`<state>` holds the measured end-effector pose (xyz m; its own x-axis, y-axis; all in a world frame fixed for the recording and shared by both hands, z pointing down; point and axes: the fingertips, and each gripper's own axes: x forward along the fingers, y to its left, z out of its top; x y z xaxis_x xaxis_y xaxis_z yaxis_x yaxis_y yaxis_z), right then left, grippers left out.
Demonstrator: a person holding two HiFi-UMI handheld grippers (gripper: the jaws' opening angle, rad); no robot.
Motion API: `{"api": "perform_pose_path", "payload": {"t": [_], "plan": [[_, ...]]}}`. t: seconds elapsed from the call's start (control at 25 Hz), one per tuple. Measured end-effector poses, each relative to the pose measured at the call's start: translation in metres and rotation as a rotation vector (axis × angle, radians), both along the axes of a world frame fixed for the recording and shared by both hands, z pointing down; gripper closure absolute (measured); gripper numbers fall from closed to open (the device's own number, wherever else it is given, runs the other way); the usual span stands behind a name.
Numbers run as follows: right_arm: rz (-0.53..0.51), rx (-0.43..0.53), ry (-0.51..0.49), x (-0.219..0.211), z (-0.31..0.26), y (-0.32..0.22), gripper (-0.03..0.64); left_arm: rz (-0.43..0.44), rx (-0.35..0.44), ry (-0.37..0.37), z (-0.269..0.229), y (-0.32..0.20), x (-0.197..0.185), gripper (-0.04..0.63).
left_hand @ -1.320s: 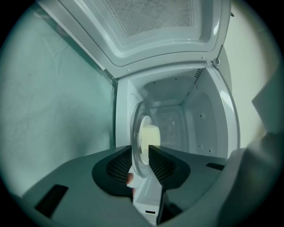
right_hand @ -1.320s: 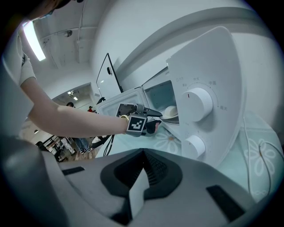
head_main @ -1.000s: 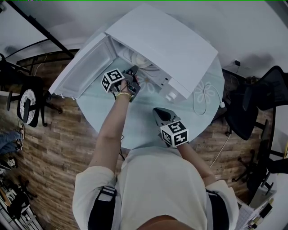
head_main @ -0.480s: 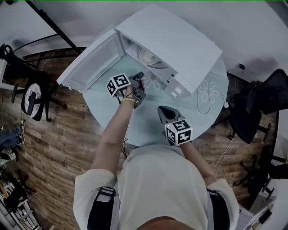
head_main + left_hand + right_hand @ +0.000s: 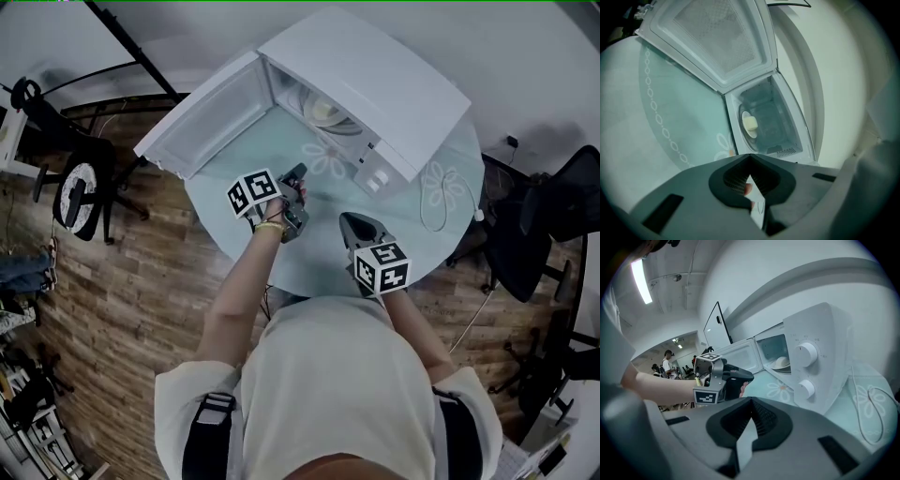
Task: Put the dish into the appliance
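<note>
White microwave (image 5: pixel 375 84) stands on the round glass table (image 5: pixel 309 253), which is pale green with flower prints. Its door (image 5: pixel 211 117) is swung wide to the left. Two round knobs (image 5: pixel 807 352) sit on its front panel, and the print round them is too small to read. Each claw's cube carries black-and-white square markers, no words.

A second ago the left claw (image 5: pixel 298 172) was open at the mouth of the microwave. Now it has drawn back over the middle of the table, well clear of the opening. Its jaws have just been closing and now meet with nothing between them. The right claw (image 5: pixel 347 217) has kept its place near the table's front edge, its jaws also together and empty.

Inside the microwave the dish (image 5: pixel 745 117) lies on the floor of the cavity, with a pale yellow lump (image 5: pixel 751 124) on it. A thin white cable (image 5: pixel 436 202) loops on the table to the right of the microwave.
</note>
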<state>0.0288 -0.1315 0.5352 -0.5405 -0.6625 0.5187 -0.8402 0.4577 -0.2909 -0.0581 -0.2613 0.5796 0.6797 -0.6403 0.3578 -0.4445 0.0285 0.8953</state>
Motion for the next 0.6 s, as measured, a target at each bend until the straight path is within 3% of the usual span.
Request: {"api": "perform_pose_path", "payload": {"t": [0.32, 0.6], "plan": [[-0.004, 0.003, -0.018, -0.009, -0.004, 0.012, 0.611, 0.074, 0.04, -0.094, -0.005, 0.056, -0.016, 0.586], [-0.011, -0.006, -0.027, -0.016, -0.005, 0.024, 0.611, 0.077, 0.049, -0.114, -0.003, 0.1, -0.027, 0.586]]}}
